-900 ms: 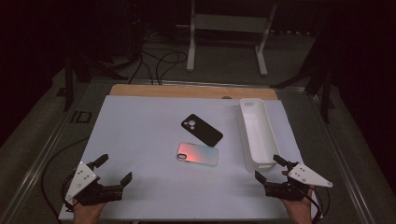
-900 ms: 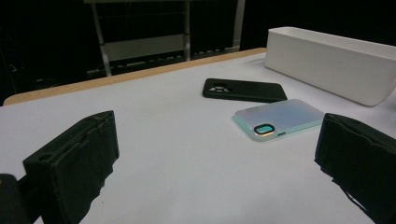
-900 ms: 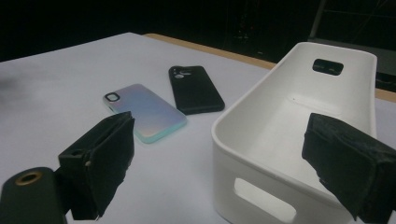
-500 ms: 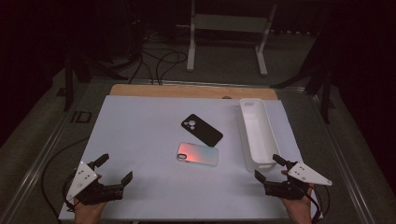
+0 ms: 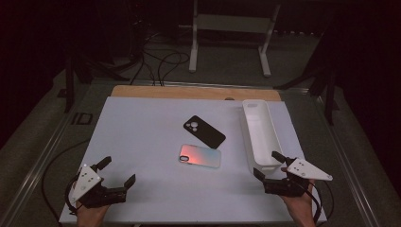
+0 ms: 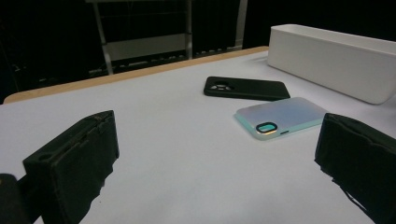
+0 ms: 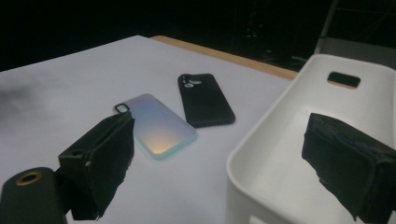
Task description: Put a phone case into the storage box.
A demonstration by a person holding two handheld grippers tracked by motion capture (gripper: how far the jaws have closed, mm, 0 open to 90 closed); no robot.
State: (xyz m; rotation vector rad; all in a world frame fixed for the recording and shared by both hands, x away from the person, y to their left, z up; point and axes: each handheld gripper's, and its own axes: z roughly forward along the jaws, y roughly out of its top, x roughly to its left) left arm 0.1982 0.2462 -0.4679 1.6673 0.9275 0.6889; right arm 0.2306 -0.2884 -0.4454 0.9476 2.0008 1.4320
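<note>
Resting low at the table's [image 5: 142, 123] near edge, both claws sit wide and hold nothing. Left claw [image 5: 117, 173] at about 7 o'clock of the white surface, jaws spread, grey plate on top, a hand [image 5: 90, 215] behind it. Right claw [image 5: 269, 164] at about 5 o'clock, jaws likewise far apart, its far jaw just beside the near end of the white tray [image 5: 260, 137]; touching or not, cannot tell.

Black phone case [image 5: 204, 131] lies flat near table centre, camera cutouts toward 11 o'clock. Iridescent phone case [image 5: 200, 155] lies flat just nearer, toward 6 o'clock of the black one, close but apart, pink-to-teal sheen, camera ring at its left end.

White tray runs lengthwise along the 3 o'clock side, handle slot at its far end; its inside looks bare.

Left gripper view: iridescent case [image 6: 280, 117] ahead between the jaws, black case [image 6: 246, 88] beyond, tray [image 6: 336, 60] at right.

Right gripper view: tray [image 7: 280, 154] under the right jaw, both cases [image 7: 159, 125] [image 7: 205, 100] ahead at left.
</note>
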